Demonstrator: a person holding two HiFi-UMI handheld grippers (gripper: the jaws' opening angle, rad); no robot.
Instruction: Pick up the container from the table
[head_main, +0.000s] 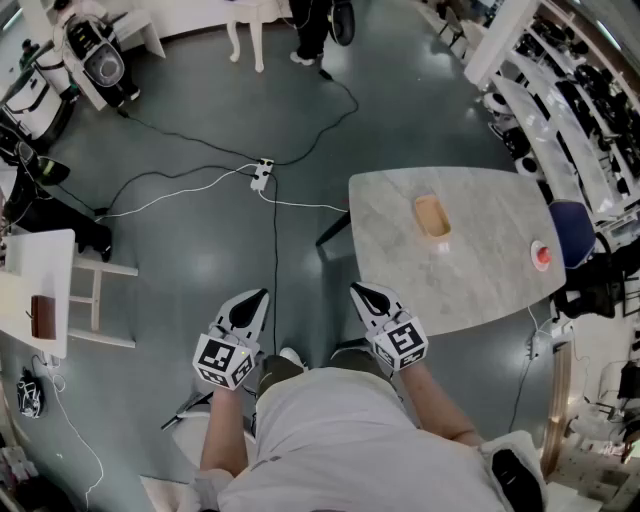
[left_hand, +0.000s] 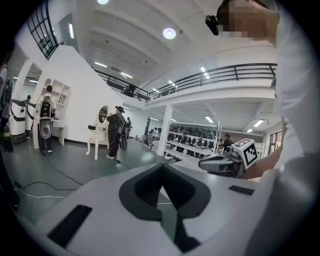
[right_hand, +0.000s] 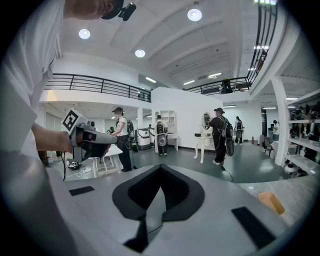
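- Standing at the near edge of the head view, the person holds both tools out low over the grey floor. The left gripper (head_main: 259, 297) and the right gripper (head_main: 357, 290) each taper to one closed point, with nothing between the jaws.
- Farther off and to the right is a marble table (head_main: 470, 285). The tan container (head_main: 432, 216) rests on its top, well apart from both grippers and untouched. A small red object (head_main: 541, 255) sits near the table's right edge, with a blue chair (head_main: 572, 230) just beyond it.
- On the floor left of the table, a white power strip (head_main: 262, 175) lies among trailing cables. A white side table (head_main: 40, 265) stands at the far left.
- From the left gripper view, the left gripper (left_hand: 161, 168) has its jaws pressed together and they hold nothing. The right gripper (left_hand: 204, 163) hangs to its right at about the same height, marker cube on top. A person in dark clothes (left_hand: 115, 132) stands far off across the hall.
- From the right gripper view, the right gripper (right_hand: 160, 170) has its jaws meeting with no gap, and they are empty. The container (right_hand: 271, 202) shows low at the right on the pale table (right_hand: 300, 192), ahead of the jaws and off to their right, not touching them. The left gripper (right_hand: 111, 140) is out to the left. Beyond it a person in a white top (right_hand: 121, 131) stands by a small table, and a second person in dark clothes (right_hand: 220, 131) stands farther back.
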